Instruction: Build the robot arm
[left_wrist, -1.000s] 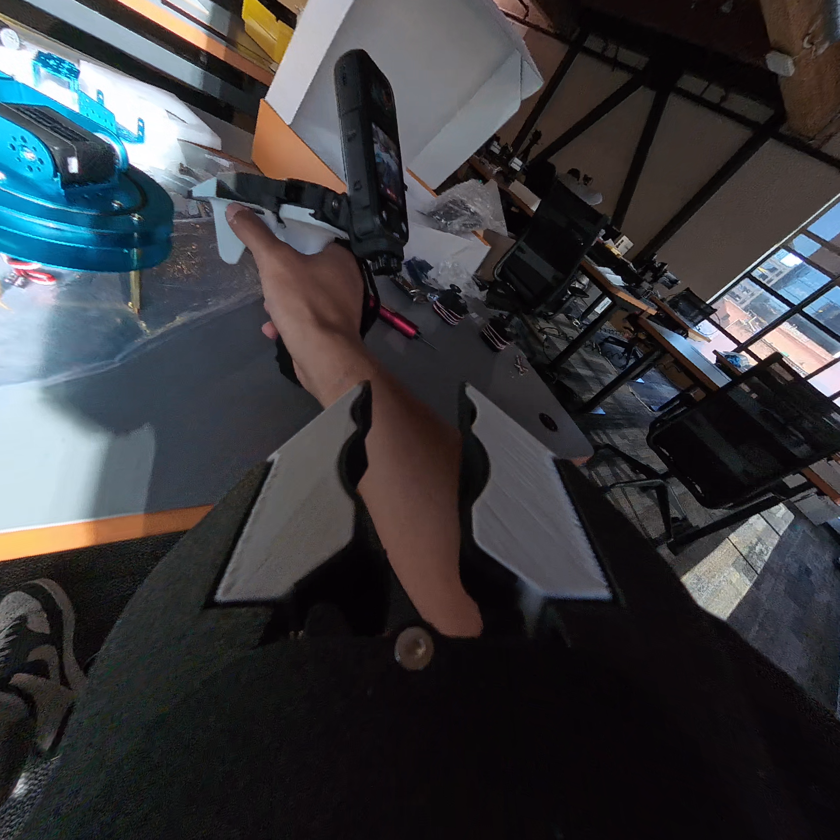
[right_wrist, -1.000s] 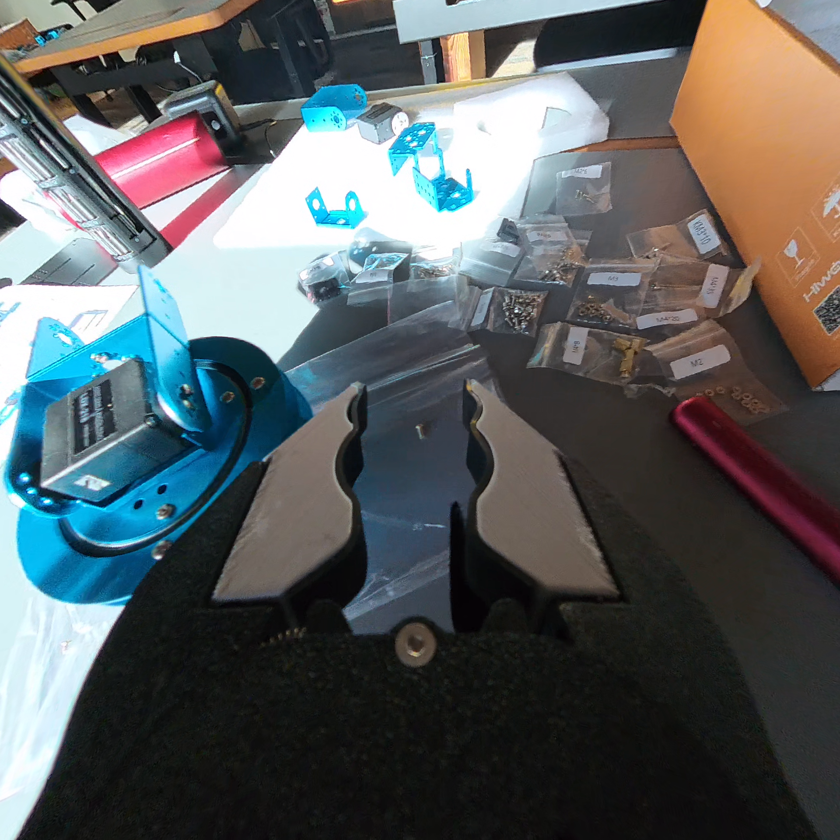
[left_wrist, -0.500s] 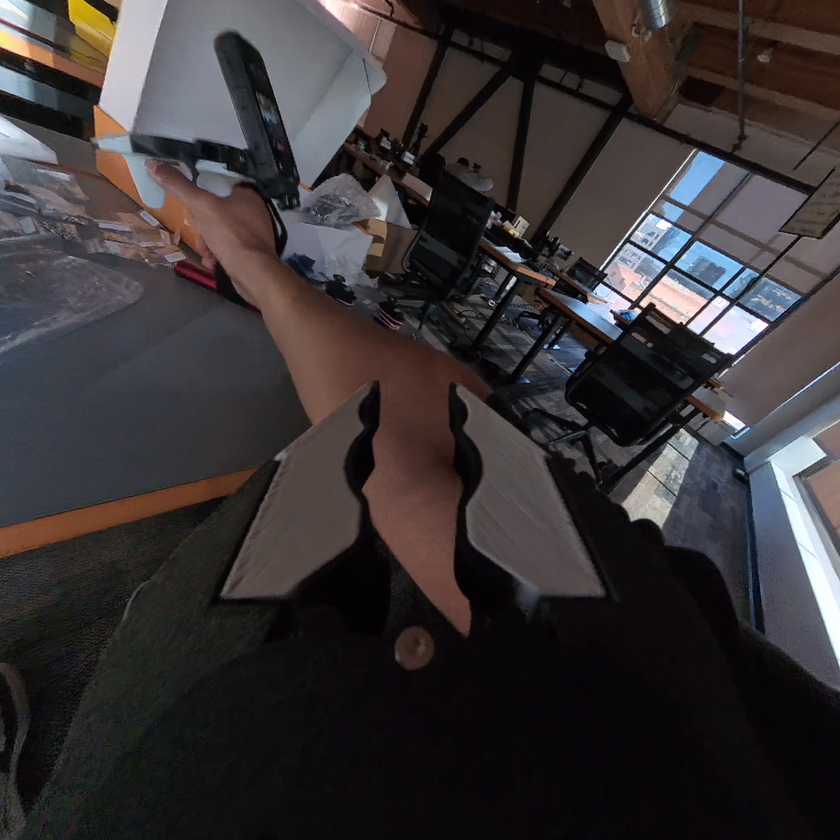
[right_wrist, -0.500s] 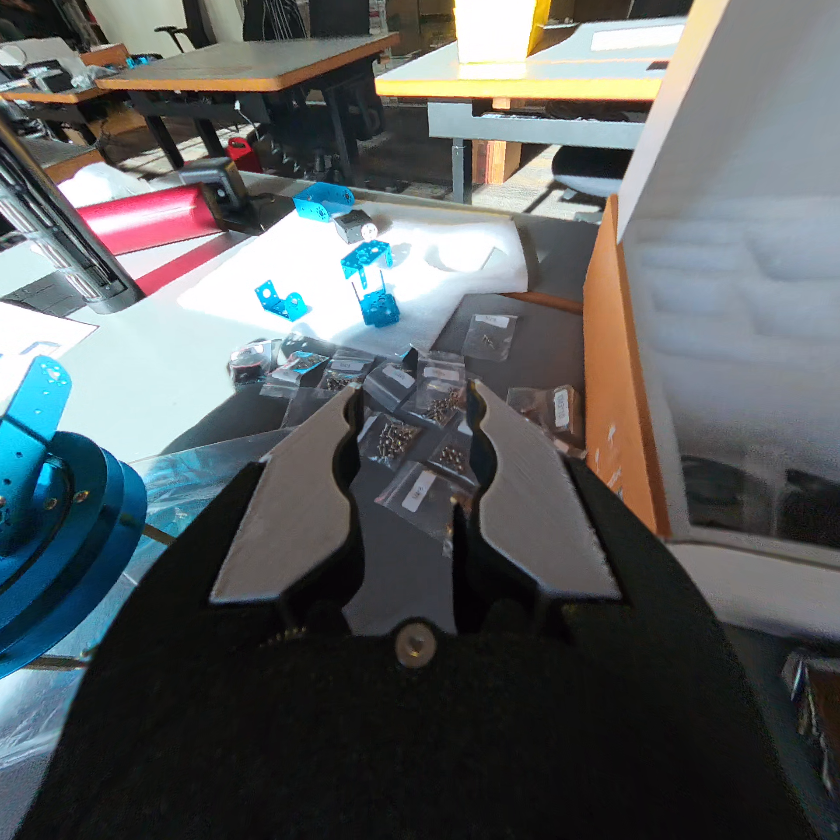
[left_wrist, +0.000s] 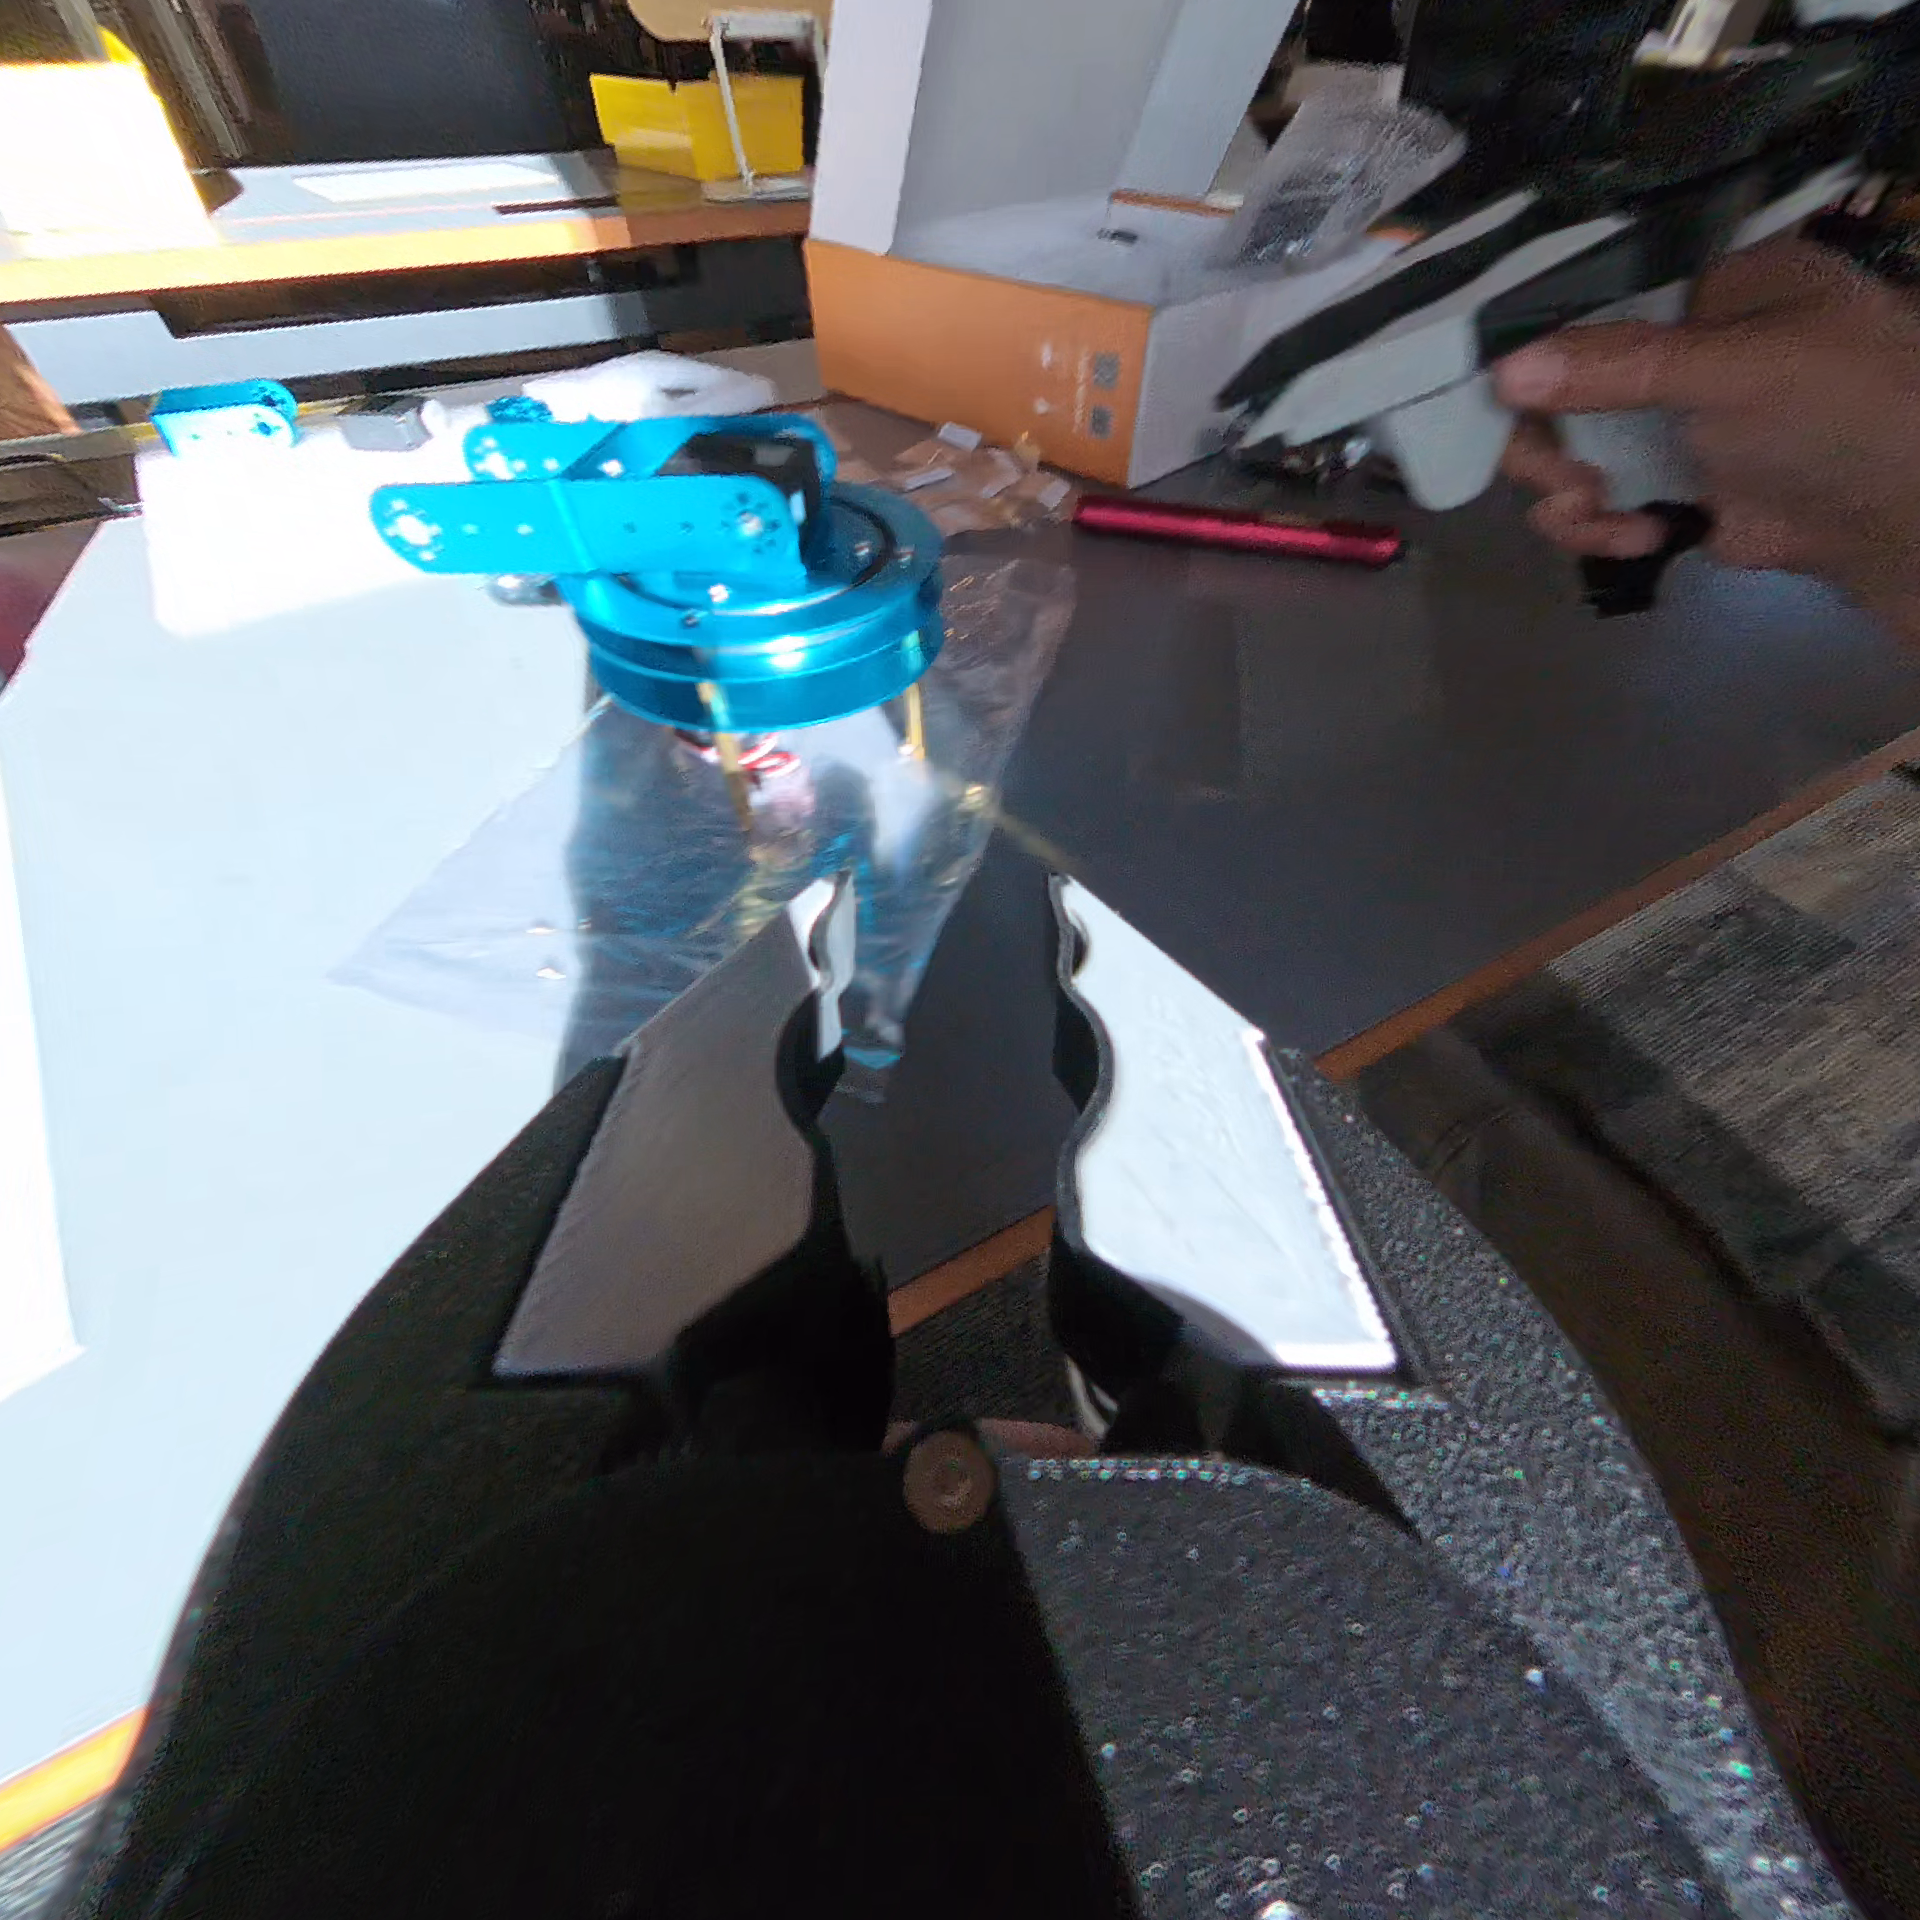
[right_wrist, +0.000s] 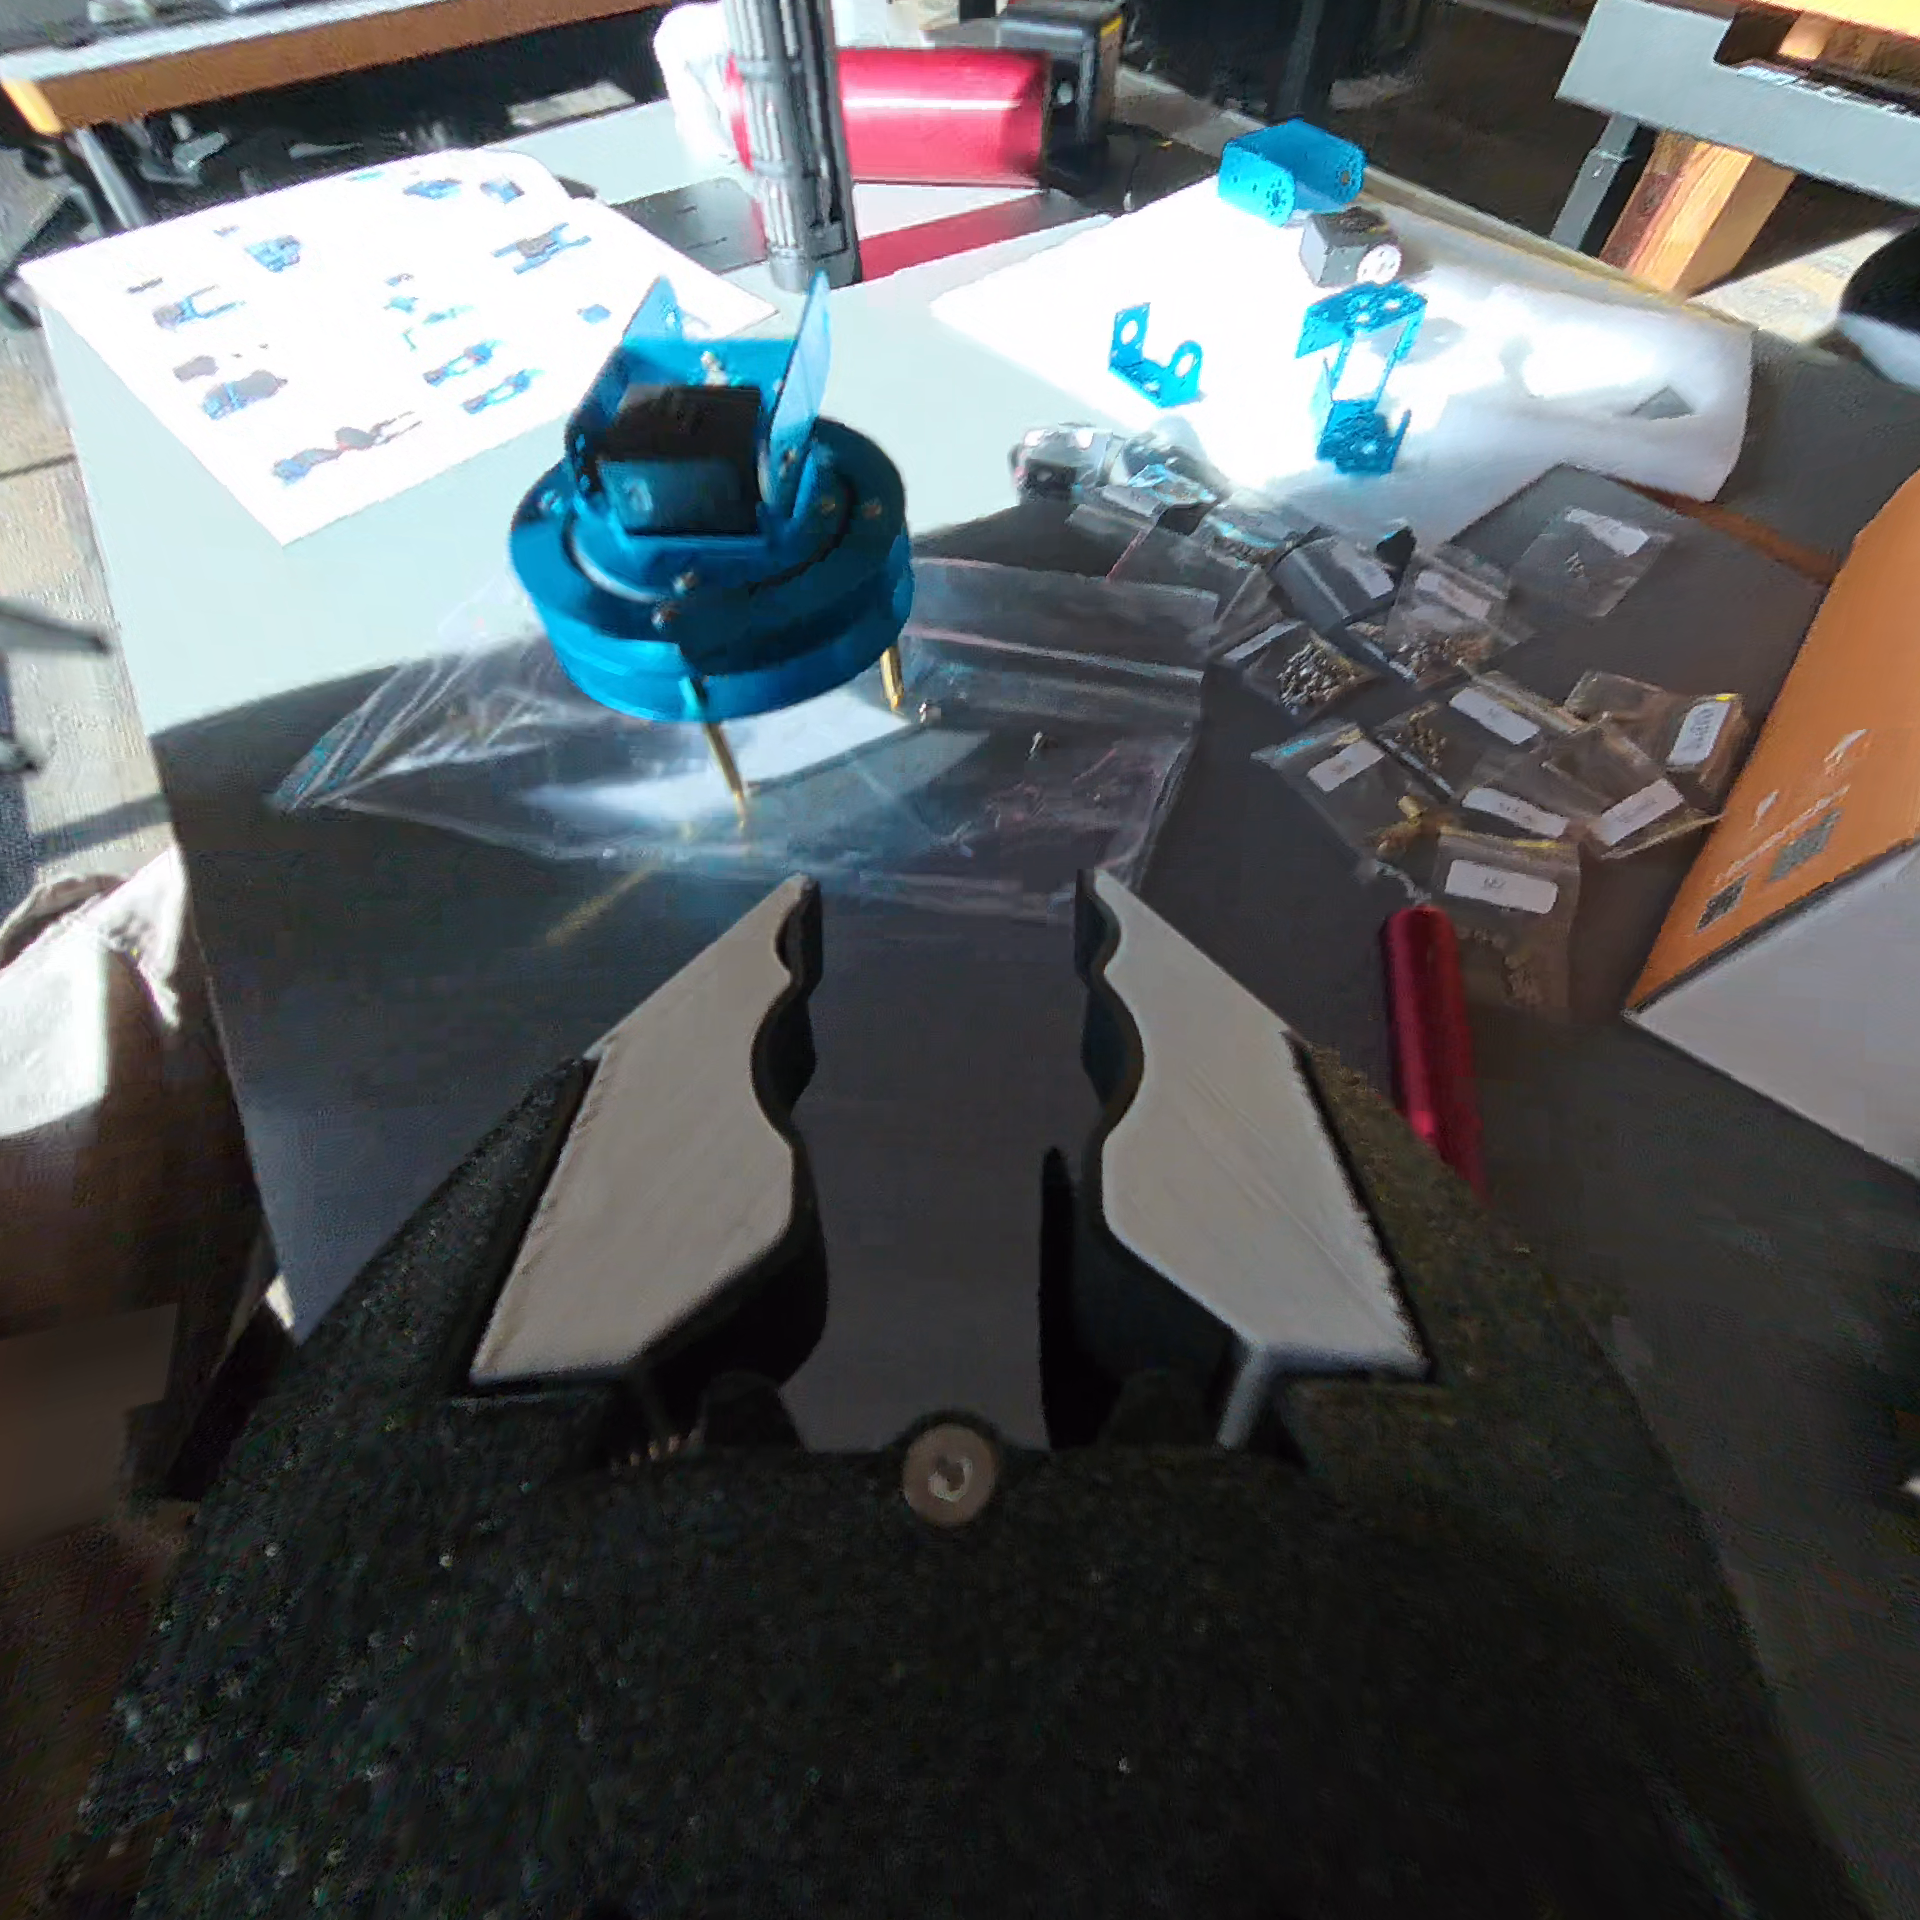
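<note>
The left gripper (left_wrist: 945, 914) is hovering empty, fingers apart, just before the blue base (left_wrist: 764, 613), which is standing on brass legs over a clear bag (left_wrist: 665, 894) on the bench (left_wrist: 1351, 748). The right gripper (right_wrist: 945, 914) is likewise hanging empty with fingers apart, nearer than the base (right_wrist: 712, 582). Right of the base are lying small screw bags (right_wrist: 1455, 727), a red rod (right_wrist: 1429, 1039) and an orange box (right_wrist: 1787, 831); behind it, a printed sheet (right_wrist: 343, 312).

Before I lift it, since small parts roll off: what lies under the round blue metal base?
Under the round blue metal base, brass standoff legs rest on a clear plastic bag. Red wiring shows beneath; anything under its middle is hidden.
</note>
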